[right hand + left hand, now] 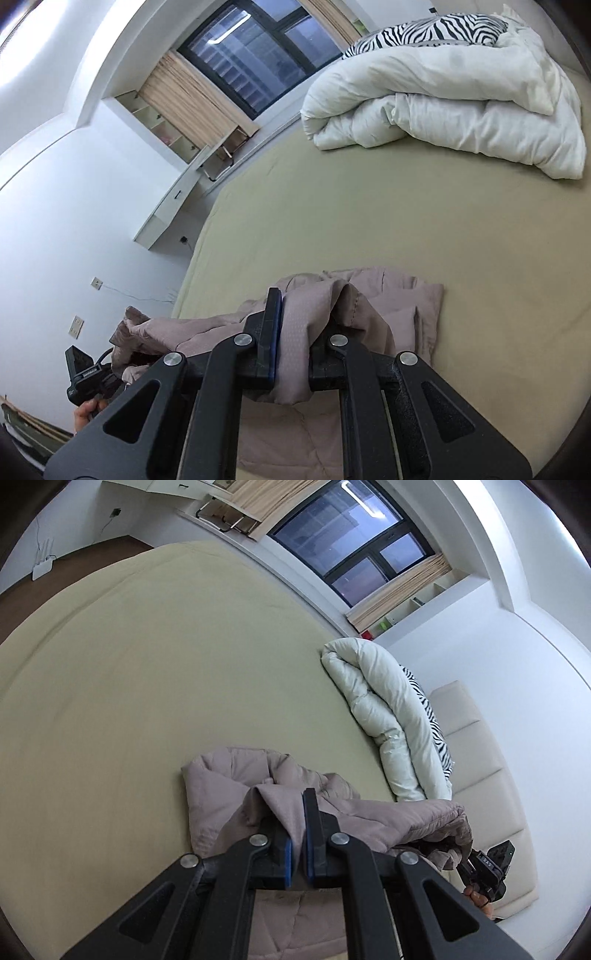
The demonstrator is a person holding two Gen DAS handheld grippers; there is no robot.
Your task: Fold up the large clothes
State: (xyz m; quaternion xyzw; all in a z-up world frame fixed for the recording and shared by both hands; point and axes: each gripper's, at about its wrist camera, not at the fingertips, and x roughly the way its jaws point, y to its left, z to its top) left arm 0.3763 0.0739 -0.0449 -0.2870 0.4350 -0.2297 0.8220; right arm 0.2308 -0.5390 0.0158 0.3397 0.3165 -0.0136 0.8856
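A mauve quilted padded garment (pixel 229 794) lies bunched at the lower centre of both views, on a pale olive bedsheet (pixel 147 664). The left gripper (pixel 291 812) pinches a fold of it; the right gripper (pixel 295 325) clamps another. A rolled white duvet (pixel 443 103) sits upper right, a zebra-striped pillow (pixel 424 33) behind.

Black claw (pixel 298 812), blue pads (pixel 288 864), silver rivets
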